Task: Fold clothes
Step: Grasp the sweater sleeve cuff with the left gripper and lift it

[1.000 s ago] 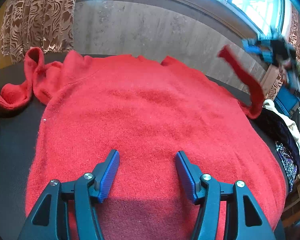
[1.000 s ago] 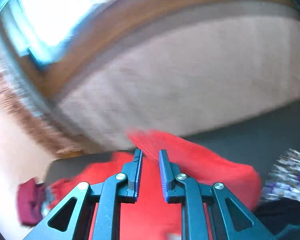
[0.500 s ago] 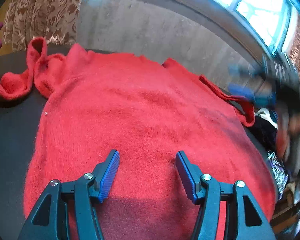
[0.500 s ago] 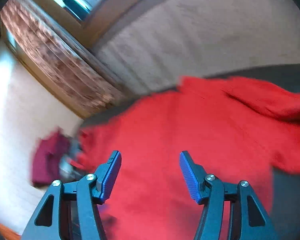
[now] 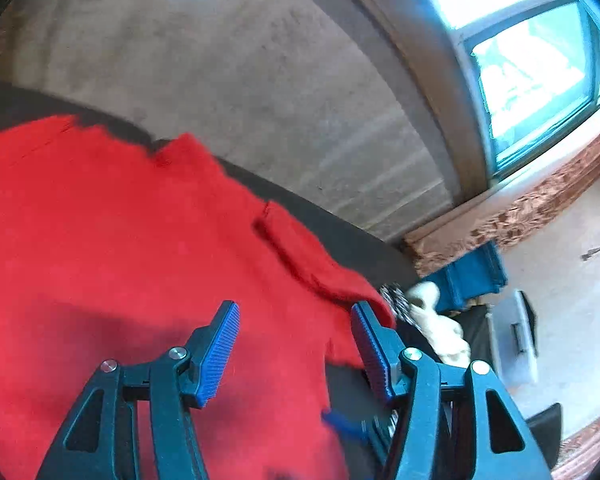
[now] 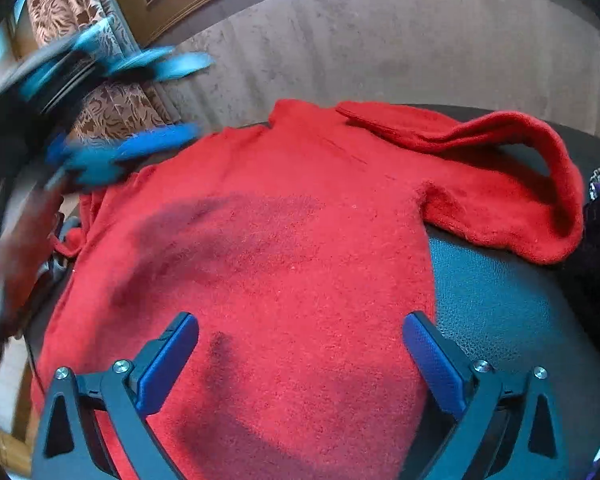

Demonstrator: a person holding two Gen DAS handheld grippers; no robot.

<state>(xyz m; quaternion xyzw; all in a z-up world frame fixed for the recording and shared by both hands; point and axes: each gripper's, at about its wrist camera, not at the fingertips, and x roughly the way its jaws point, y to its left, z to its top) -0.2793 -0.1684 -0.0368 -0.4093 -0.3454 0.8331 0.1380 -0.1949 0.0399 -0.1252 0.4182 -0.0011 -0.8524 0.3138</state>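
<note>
A red knitted sweater (image 6: pixel 284 240) lies spread flat on a dark table (image 6: pixel 500 288). Its right sleeve (image 6: pixel 512 184) lies bunched and folded at the right side. My right gripper (image 6: pixel 300 356) is open and empty, just above the sweater's lower body. My left gripper (image 5: pixel 296 344) is open and empty over the sweater's right edge (image 5: pixel 312 264); it also shows blurred at the upper left of the right wrist view (image 6: pixel 116 108). The sweater's left sleeve is out of clear view.
A pile of other clothes (image 5: pixel 432 320) lies off the table's right edge, with a blue bin (image 5: pixel 472 276) and a grey box (image 5: pixel 516 340) beyond. A grey wall (image 6: pixel 380 40), patterned curtains (image 6: pixel 112 112) and a window (image 5: pixel 532 72) stand behind.
My right gripper let go of the right sleeve, which dropped onto the table, then opened and swung over the sweater body. My left gripper swung right toward the sweater's right edge.
</note>
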